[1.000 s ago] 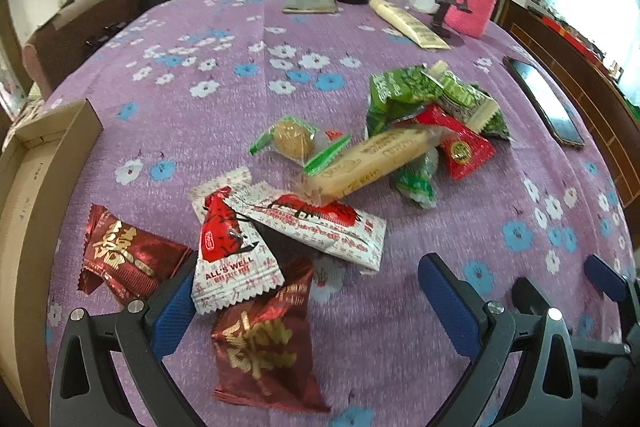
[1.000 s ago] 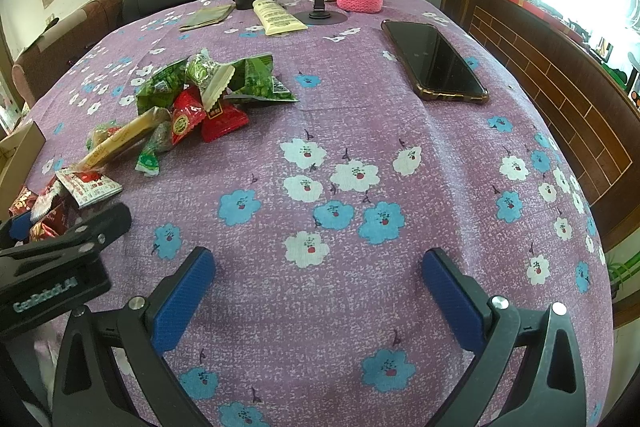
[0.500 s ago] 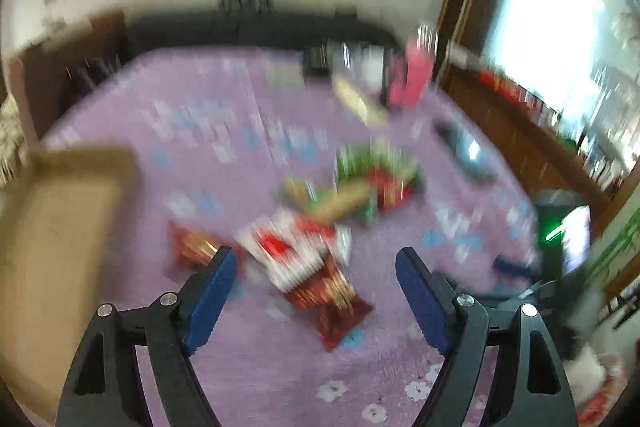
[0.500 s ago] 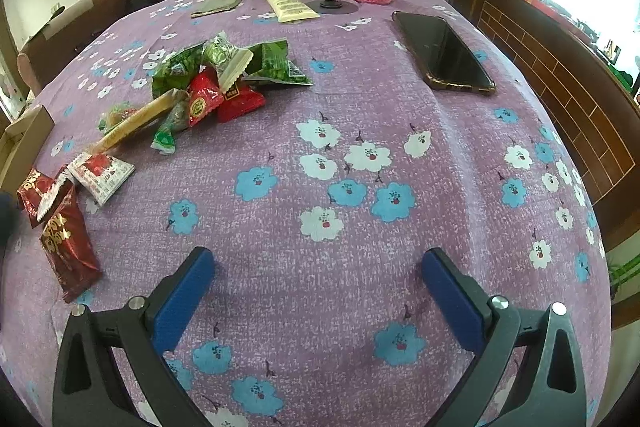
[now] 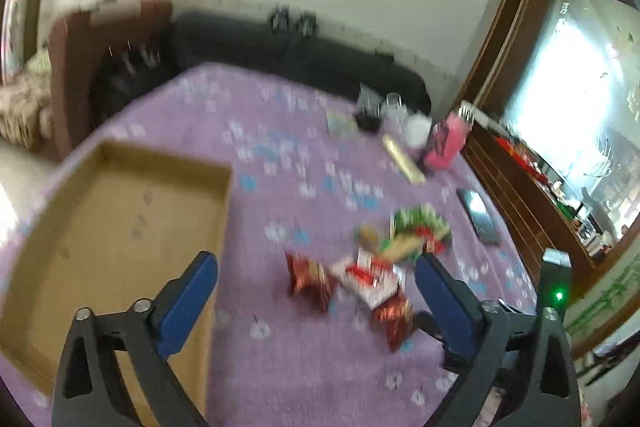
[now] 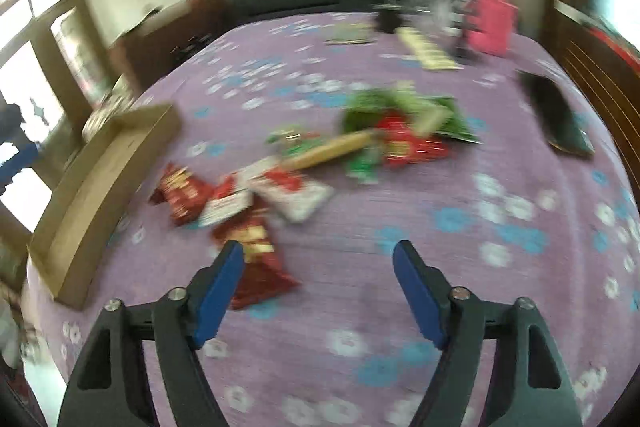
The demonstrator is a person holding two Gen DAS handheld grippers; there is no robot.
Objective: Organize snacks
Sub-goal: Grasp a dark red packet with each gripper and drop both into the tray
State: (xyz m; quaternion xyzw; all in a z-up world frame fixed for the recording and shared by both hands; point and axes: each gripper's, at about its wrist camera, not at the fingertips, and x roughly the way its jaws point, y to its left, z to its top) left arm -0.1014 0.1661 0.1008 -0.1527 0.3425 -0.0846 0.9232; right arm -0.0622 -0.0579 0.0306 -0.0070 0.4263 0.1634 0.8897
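Snacks motion-blurred, labels unreadable; cardboard box partly cut off

Three dark red snack packets, one cardboard box, one phone, one pink bottle.

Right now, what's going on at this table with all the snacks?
A person with a gripper in each hand is sorting snacks. The packets lie in a loose pile on the purple flowered cloth, and the cardboard box beside them looks empty. Neither the left gripper, jaws opening, nor the right gripper, jaws closing, holds anything.
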